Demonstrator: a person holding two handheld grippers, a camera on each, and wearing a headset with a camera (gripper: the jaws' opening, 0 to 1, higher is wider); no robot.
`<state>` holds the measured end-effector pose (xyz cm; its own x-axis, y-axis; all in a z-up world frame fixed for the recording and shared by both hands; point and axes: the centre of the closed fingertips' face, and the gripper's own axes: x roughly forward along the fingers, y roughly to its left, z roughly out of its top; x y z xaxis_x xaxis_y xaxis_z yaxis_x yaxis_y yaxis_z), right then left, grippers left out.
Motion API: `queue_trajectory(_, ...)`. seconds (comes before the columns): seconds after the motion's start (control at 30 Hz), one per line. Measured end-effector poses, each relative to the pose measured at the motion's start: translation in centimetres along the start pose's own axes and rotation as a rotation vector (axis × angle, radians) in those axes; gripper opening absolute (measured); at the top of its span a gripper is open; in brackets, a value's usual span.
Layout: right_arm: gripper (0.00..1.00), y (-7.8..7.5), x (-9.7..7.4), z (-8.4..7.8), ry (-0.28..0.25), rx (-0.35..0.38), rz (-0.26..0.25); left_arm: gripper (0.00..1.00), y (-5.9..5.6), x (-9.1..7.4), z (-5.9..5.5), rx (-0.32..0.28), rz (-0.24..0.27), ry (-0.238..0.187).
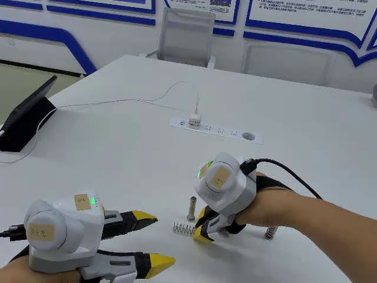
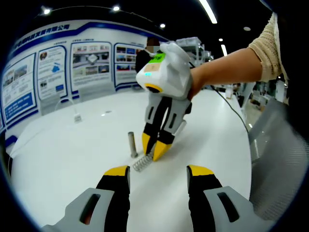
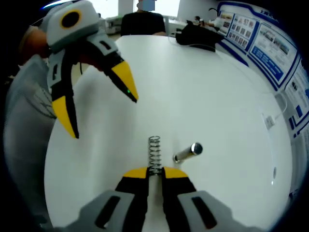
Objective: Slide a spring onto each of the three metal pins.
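Fingers (image 1: 143,217) of the left gripper (image 1: 164,239) stand apart, empty. To their right a spring (image 1: 182,228) lies on the table (image 1: 118,147) beside an upright pin (image 1: 192,208), one end pinched by the right gripper (image 1: 200,236). Farther right a second spring (image 1: 270,232) stands upright.

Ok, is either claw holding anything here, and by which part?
The right claw pinches the spring by one end, the rest sticking out ahead of the jaws. The left claw is open and holds nothing.
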<state>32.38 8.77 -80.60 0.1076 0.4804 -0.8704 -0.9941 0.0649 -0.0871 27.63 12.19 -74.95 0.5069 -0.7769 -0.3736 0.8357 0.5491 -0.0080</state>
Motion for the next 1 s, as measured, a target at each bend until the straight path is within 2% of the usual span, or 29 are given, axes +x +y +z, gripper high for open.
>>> queue_trajectory(0.37, 0.12, 0.8, -1.6, 1.1, -0.025, -0.024, -0.011, 0.47, 0.0, -0.1, 0.2, 0.014, 0.003, 0.003)
queue_trajectory(0.77, 0.12, 3.8, -4.2, 2.1, -0.033, -0.136, 0.013, 0.44, -0.5, -0.1, 0.6, 0.039, -0.012, 0.004)
queue_trajectory(1.0, 0.12, 4.5, -5.0, 2.9, -0.044, -0.175, 0.017, 0.38, -0.9, 0.1, 1.2, 0.060, -0.028, 0.003)
